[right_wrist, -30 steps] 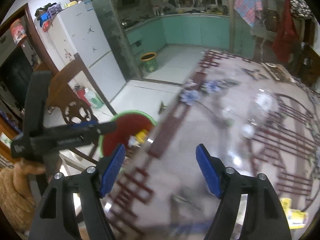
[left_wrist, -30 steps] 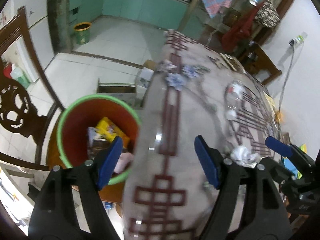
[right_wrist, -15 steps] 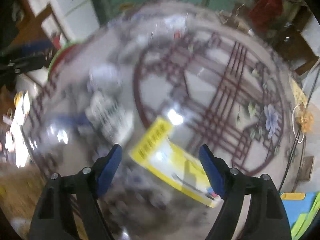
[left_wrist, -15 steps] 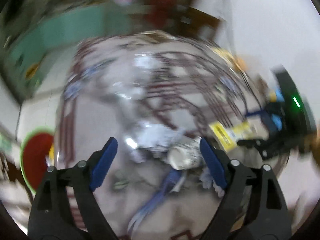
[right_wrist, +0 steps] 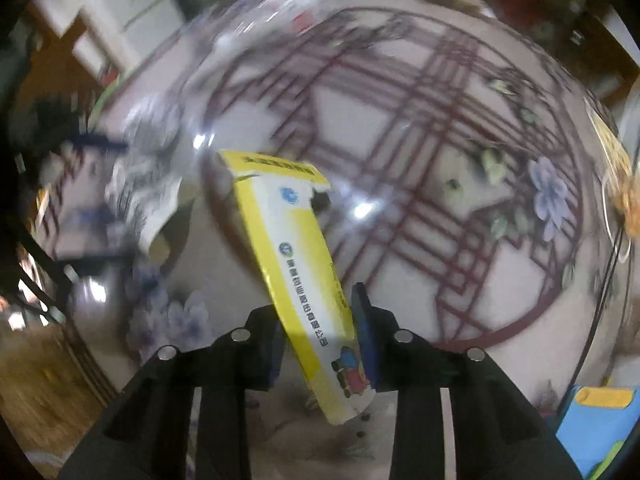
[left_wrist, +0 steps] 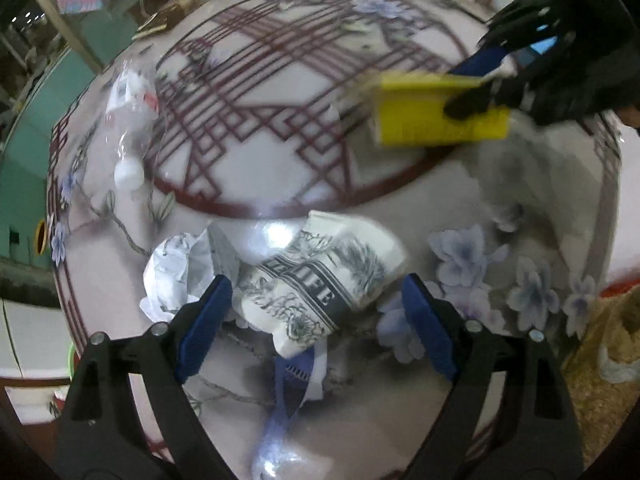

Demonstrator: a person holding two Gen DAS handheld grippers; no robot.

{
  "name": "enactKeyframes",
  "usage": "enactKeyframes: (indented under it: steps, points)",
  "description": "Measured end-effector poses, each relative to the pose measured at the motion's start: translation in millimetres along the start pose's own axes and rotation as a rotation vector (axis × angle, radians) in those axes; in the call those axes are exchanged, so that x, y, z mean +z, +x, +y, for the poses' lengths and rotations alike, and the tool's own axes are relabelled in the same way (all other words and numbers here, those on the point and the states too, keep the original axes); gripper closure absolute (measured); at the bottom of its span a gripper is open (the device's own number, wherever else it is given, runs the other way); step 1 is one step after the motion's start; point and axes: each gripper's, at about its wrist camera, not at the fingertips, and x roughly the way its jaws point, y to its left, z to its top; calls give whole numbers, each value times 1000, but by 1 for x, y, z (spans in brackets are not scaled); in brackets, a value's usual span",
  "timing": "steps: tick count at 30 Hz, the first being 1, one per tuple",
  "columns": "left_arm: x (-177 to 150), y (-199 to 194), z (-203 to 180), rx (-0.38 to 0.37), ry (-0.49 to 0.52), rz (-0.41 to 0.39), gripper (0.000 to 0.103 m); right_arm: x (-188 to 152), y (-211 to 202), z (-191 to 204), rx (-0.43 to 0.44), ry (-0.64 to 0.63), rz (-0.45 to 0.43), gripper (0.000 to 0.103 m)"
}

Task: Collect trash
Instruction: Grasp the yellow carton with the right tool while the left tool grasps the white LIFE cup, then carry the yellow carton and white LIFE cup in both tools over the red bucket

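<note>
Presently the yellow box [right_wrist: 308, 276] is being clamped by the closing right hand-held gripper [right_wrist: 320, 336]; beside it, the paper cup [left_wrist: 320, 276] is being straddled by the wide-open left hand-held gripper [left_wrist: 316, 316], and risks being crushed.

The table top [left_wrist: 248, 168] looks like glossy glass over a printed pattern, lamp glare bouncing off it. The paper cup [left_wrist: 320, 276] is squashed, matt printed paper, next to a wad of crumpled white paper [left_wrist: 176, 268]. The yellow box [right_wrist: 300, 264] is smooth, slightly shiny cardboard. Gripper fingers [left_wrist: 200, 326] look like matt black plastic with blue rubbery pads.
</note>
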Motion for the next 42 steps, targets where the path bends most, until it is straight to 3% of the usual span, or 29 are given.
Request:
enactKeyframes:
  steps: [6, 8, 10, 16, 20, 26, 42]
  points:
    - [5, 18, 2, -31, -122, 32, 23, 4, -4, -25, 78, 160, -66, 77]
    - [6, 17, 5, -39, -182, 11, 35, 4, -4, -31, 102, 202, -87, 78]
    - [8, 13, 8, -33, -242, -10, 39, 8, -7, -31, 115, 240, -112, 78]
    - [20, -37, 28, -5, -444, -185, 40, 23, -45, -24, 116, 362, -287, 78]
    - [27, -70, 45, 15, -529, -260, 40, 39, -78, -3, 74, 340, -405, 78]
    - [21, -116, 66, 85, -605, -365, 39, 52, -111, 29, 51, 276, -497, 78]
    - [-27, -178, 93, 211, -693, -483, 39, 65, -126, 67, 17, 252, -549, 78]
